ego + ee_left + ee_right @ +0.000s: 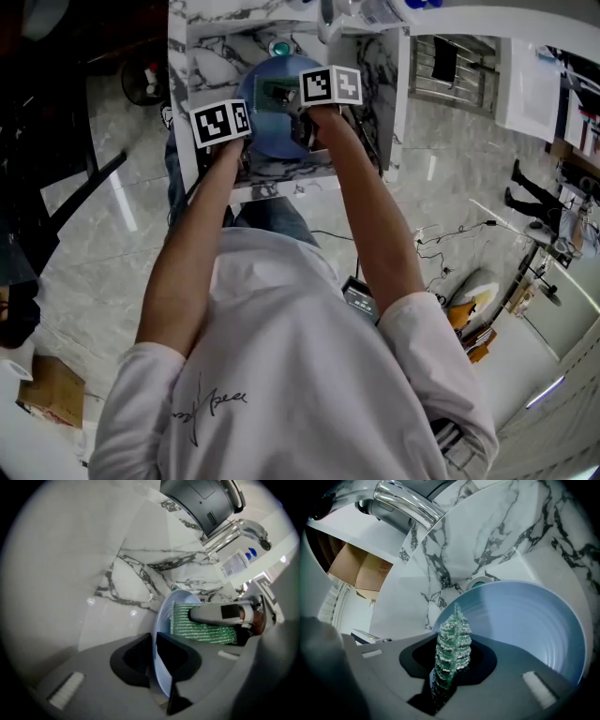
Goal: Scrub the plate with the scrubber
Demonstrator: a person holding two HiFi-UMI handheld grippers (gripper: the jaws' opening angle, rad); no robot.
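My left gripper [156, 660] clamps the blue plate [162, 617] by its rim, on edge inside the marble sink [131, 581]; my right gripper [449, 667] pinches the green scrubber [451, 641] at the plate's face

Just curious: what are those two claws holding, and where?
Left gripper clamps the blue plate by its rim; right gripper pinches the green scrubber across its flat sides.

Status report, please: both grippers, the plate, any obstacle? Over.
Left gripper shut on plate, at its rim. Right gripper shut on scrubber, at plate face. Nothing in the way.
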